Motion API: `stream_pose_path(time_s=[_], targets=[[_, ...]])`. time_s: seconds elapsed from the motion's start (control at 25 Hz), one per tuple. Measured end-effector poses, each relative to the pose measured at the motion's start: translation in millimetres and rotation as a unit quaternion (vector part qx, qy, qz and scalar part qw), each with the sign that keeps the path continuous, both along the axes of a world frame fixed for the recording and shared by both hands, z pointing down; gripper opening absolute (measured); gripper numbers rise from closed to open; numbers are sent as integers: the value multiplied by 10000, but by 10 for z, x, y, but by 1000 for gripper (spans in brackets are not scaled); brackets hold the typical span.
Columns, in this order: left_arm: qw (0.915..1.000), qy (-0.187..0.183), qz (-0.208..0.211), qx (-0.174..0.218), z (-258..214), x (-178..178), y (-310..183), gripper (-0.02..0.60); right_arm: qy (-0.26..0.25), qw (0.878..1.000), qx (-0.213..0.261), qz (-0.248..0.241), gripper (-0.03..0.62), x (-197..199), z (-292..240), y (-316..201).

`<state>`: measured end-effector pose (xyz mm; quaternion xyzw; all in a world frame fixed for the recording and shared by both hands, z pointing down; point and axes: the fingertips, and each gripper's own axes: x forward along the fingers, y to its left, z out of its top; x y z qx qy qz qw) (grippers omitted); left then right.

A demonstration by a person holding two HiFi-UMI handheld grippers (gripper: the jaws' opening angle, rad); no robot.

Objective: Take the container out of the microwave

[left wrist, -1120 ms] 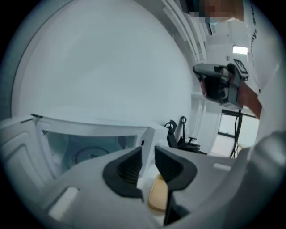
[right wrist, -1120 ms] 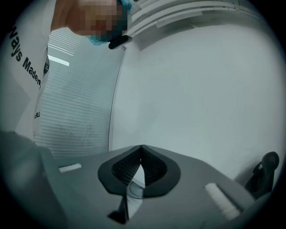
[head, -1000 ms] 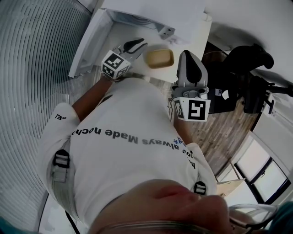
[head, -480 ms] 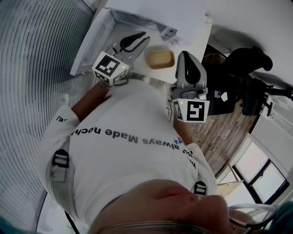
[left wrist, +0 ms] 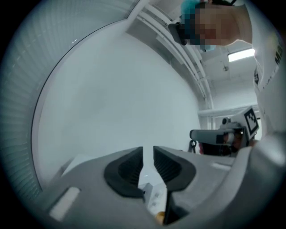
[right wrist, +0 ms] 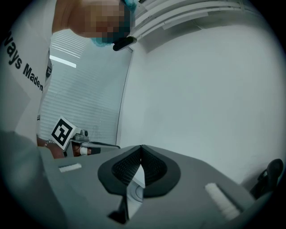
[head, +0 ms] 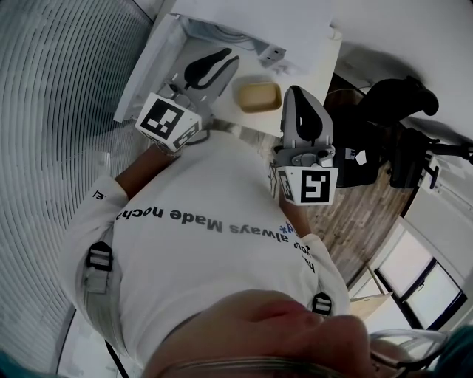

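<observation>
The tan container (head: 257,94) rests on a white surface (head: 222,103) in front of a white box-shaped appliance (head: 251,21); only a tan sliver (left wrist: 159,216) shows low in the left gripper view. My left gripper (head: 220,60) (left wrist: 148,150) hovers left of the container, clear of it. Its jaws have just been closing a little and stand open by a narrow gap, with nothing between them. My right gripper (head: 295,93) (right wrist: 141,148) hangs to the container's right, shut and empty, its tips touching.
A white panel (head: 142,72) slants along the left edge of the white surface. A small white socket block (head: 272,53) sits behind the container. Window blinds (head: 52,88) fill the left. Black equipment (head: 392,103) stands on the wooden floor (head: 355,214) at right.
My left gripper has risen; its marker cube has drifted left and its jaws reach further over the white surface. The right gripper has shifted slightly. The container has stayed put.
</observation>
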<state>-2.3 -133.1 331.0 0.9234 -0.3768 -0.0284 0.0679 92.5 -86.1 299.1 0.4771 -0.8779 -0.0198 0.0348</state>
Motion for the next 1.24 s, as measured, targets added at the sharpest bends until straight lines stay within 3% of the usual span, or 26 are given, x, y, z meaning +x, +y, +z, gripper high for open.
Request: stream_pose_path(time_s=[0.2, 1.24], targets=[[9997, -48, -44, 225, -186, 5, 60, 75, 1, 10000, -27, -6, 2, -5, -34, 11], [9999, -51, 53, 141, -118, 153, -47, 74, 44, 9999, -133, 69, 2, 118, 50, -120]])
